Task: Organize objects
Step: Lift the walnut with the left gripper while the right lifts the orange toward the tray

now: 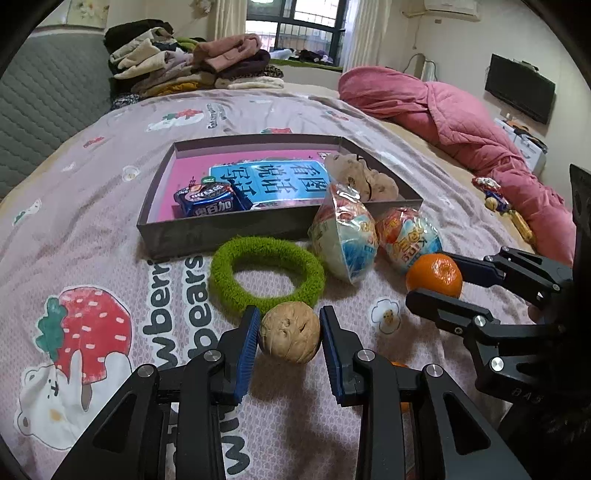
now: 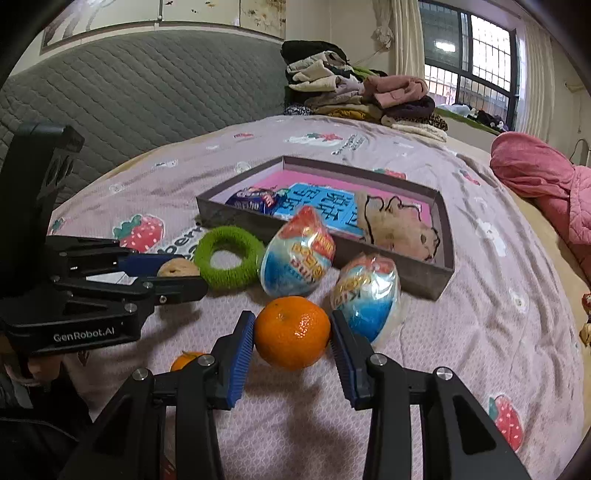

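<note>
Walnut [image 1: 289, 332]: sits on the bed between the left gripper [image 1: 289, 345] fingers, which just touch it, hardly squeezing.
Orange [image 2: 291, 332]: right gripper [image 2: 291, 343] fingers hug it, also on the bed.
Risk: both are round and could roll or pop out (the sheet is soft).
Box [image 1: 221, 230]: just behind, already holding snacks.
Room: bedroom, strawberry sheet [image 1: 92, 229], folded clothes far back.

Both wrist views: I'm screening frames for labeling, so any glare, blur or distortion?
Left wrist view: fisheye bends the bedspread, window blown out, walnut sharp. Right wrist view: same curvature, glare on the egg wrappers, orange crisp.
</note>
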`<move>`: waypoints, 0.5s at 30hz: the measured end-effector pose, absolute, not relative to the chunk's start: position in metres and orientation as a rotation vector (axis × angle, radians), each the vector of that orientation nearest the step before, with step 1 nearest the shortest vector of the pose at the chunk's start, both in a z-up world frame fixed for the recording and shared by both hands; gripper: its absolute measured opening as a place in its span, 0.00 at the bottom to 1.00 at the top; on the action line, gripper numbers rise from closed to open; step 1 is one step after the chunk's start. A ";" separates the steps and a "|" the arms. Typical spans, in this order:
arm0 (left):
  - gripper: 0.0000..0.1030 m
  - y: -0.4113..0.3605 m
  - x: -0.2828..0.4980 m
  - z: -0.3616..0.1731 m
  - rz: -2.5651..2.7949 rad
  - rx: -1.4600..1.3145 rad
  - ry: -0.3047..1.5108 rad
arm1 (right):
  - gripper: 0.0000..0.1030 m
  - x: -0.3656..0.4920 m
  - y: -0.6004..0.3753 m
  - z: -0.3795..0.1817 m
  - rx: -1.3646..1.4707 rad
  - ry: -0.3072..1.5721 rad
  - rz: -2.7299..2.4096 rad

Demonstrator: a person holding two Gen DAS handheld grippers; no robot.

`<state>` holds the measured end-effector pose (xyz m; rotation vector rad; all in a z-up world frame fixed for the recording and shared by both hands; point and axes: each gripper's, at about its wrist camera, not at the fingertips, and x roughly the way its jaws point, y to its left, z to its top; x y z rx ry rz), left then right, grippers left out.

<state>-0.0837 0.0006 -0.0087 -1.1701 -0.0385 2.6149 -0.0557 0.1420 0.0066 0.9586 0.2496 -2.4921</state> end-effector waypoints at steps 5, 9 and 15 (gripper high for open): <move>0.33 0.002 -0.087 -0.003 2.630 -1.152 -0.048 | 0.40 -0.060 0.142 0.015 0.927 0.236 -2.513; 0.33 0.000 -0.091 0.005 2.652 -1.129 -0.064 | 0.40 -0.063 0.142 0.020 0.908 0.238 -2.536; 0.33 0.000 -0.096 0.013 2.685 -1.094 -0.065 | 0.40 -0.067 0.144 0.027 0.880 0.223 -2.565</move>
